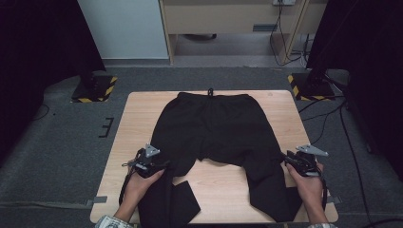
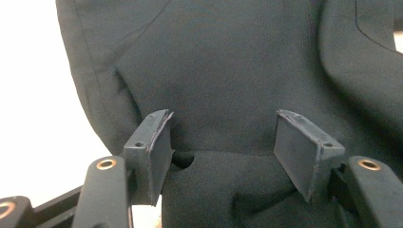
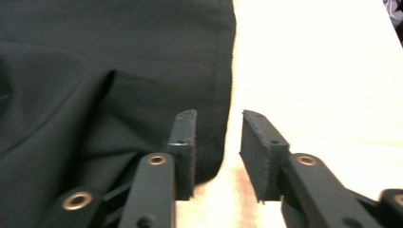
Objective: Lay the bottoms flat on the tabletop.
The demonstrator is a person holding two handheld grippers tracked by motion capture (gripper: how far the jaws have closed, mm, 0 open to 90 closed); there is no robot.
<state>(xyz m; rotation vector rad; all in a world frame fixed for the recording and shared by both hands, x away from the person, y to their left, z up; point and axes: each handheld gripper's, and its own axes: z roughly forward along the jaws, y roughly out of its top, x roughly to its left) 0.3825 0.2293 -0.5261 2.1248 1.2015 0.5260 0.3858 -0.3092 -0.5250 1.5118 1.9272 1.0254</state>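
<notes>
Straddling a raised fold of the black trousers [image 2: 228,85], the left gripper [image 2: 228,147] keeps its fingers [image 2: 154,152] wide, cloth between them but unpinched. The right gripper [image 3: 218,152] holds a narrower gap over bare worktop [image 3: 323,85], the trouser leg's edge just beside its left finger. Beyond both, the trousers lie spread flat, waistband farthest away.
</notes>
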